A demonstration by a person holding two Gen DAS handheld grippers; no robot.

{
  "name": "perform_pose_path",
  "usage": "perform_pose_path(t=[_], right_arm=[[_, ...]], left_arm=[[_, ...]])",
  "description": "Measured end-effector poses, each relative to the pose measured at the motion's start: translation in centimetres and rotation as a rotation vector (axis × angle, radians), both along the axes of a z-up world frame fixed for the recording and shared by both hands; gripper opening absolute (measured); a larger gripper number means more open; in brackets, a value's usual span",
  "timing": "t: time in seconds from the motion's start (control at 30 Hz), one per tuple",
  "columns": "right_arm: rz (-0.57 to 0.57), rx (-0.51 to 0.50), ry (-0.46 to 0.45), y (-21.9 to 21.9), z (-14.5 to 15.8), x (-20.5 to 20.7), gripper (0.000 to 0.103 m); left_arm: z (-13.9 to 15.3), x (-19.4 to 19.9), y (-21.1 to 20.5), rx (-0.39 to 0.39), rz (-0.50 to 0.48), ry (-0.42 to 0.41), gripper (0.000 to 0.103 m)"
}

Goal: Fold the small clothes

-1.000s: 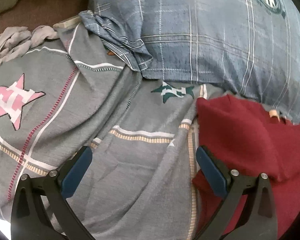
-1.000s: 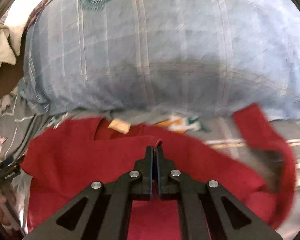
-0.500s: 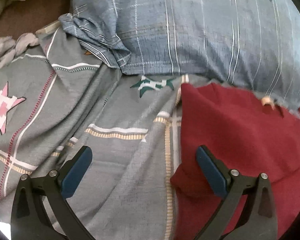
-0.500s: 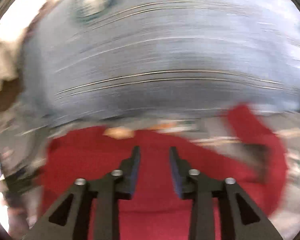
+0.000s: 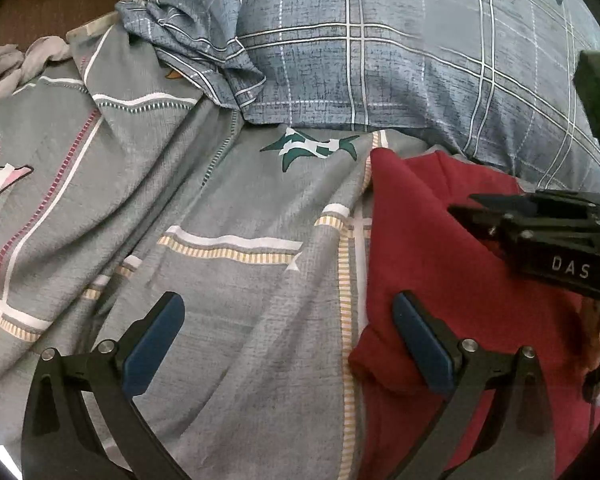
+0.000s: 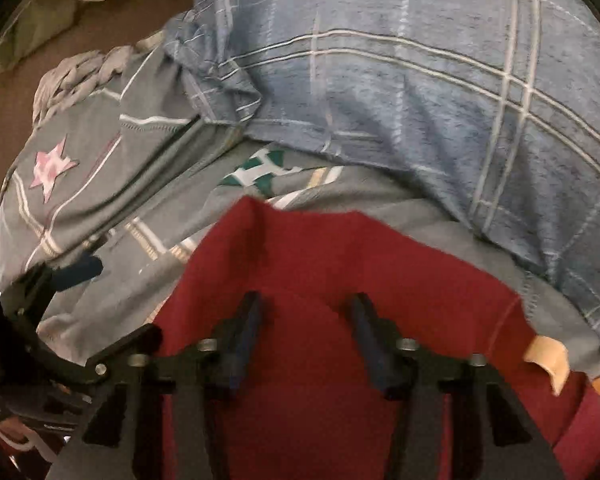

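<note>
Risk: your right gripper (image 6: 304, 336), jaws closing with nothing between them, bunches the red garment (image 6: 340, 264) below the plaid pillow (image 6: 420, 100). Your left gripper (image 5: 288, 344) gapes wide, empty.

Home bedroom: plaid pillow (image 5: 400, 52) on grey star-print bedsheet (image 5: 220, 280).

dark red garment (image 5: 452, 264), blue plaid pillow (image 5: 380, 60)
</note>
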State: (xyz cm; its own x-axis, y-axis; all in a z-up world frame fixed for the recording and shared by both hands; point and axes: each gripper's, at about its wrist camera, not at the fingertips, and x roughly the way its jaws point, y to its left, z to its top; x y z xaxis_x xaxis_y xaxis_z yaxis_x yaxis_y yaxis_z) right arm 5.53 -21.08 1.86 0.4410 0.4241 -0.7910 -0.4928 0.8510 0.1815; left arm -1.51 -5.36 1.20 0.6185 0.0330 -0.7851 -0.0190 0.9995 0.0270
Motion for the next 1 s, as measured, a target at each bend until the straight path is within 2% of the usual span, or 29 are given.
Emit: perform_pose_path(t=[0.03, 0.1, 0.17, 0.23, 0.3, 0.37, 0.43, 0.5, 0.57, 0.63, 0.7, 0.77, 0.87, 0.93, 1.0], right_arm=[[0.005, -0.001, -0.015, 0.1, 0.4, -0.5, 0.010], [-0.008, -0.035, -0.055, 0.3, 1.2, -1.3, 0.008], [-0.060, -0.025, -0.075, -0.3, 2.0, -1.6, 0.007], [-0.160, -0.002, -0.053, -1.1, 1.5, -0.5, 0.007], [-0.192, 0.052, -0.011, -1.5, 0.4, 0.0, 0.009], [-0.217, 0.049, -0.012, -1.7, 0.6, -0.5, 0.016], [-0.241, 0.004, -0.031, -1.9, 1.5, -1.9, 0.036], [-0.287, -0.061, -0.057, -2.5, 2.4, -4.4, 0.048], [-0.306, -0.099, -0.060, -3.0, 1.9, -6.5, 0.052], [-0.335, -0.154, -0.011, -3.6, 0.2, -7.4, 0.054], [-0.358, -0.129, -0.034, -4.5, 0.9, -8.6, 0.051], [-0.420, -0.112, -0.041, -6.2, 3.4, -10.9, 0.052], [-0.465, -0.114, -0.171, -7.2, 7.6, -15.0, 0.056], [-0.498, -0.154, -0.267, -7.7, 9.8, -17.8, 0.070], [-0.525, -0.174, -0.285, -8.6, 10.4, -19.0, 0.071]], left_arm=[[0.1, 0.0, 0.0, -0.001, 0.002, -0.001, 0.103], [0.5, -0.2, -0.1, -0.008, 0.007, -0.017, 0.103], [0.6, -0.4, 0.0, -0.012, 0.013, -0.035, 0.103], [0.4, -0.2, -0.1, -0.008, 0.014, -0.025, 0.103], [0.1, -0.2, -0.1, -0.002, 0.014, -0.014, 0.103], [0.2, -0.2, 0.0, 0.001, 0.014, -0.020, 0.103], [0.7, -0.4, 0.1, -0.002, 0.011, -0.037, 0.103], [1.5, -0.9, 0.1, -0.033, 0.005, -0.071, 0.103], [2.0, -1.3, -0.2, -0.051, -0.013, -0.094, 0.103], [1.6, -1.3, -1.1, -0.041, -0.053, -0.080, 0.103], [1.2, -1.4, -1.6, -0.024, -0.072, -0.063, 0.103], [1.3, -1.6, -1.8, -0.030, -0.075, -0.071, 0.103], [2.2, -2.1, -2.1, -0.077, -0.107, -0.093, 0.103], [2.6, -2.5, -2.7, -0.080, -0.128, -0.108, 0.103], [2.5, -2.8, -3.4, -0.075, -0.154, -0.099, 0.103]])
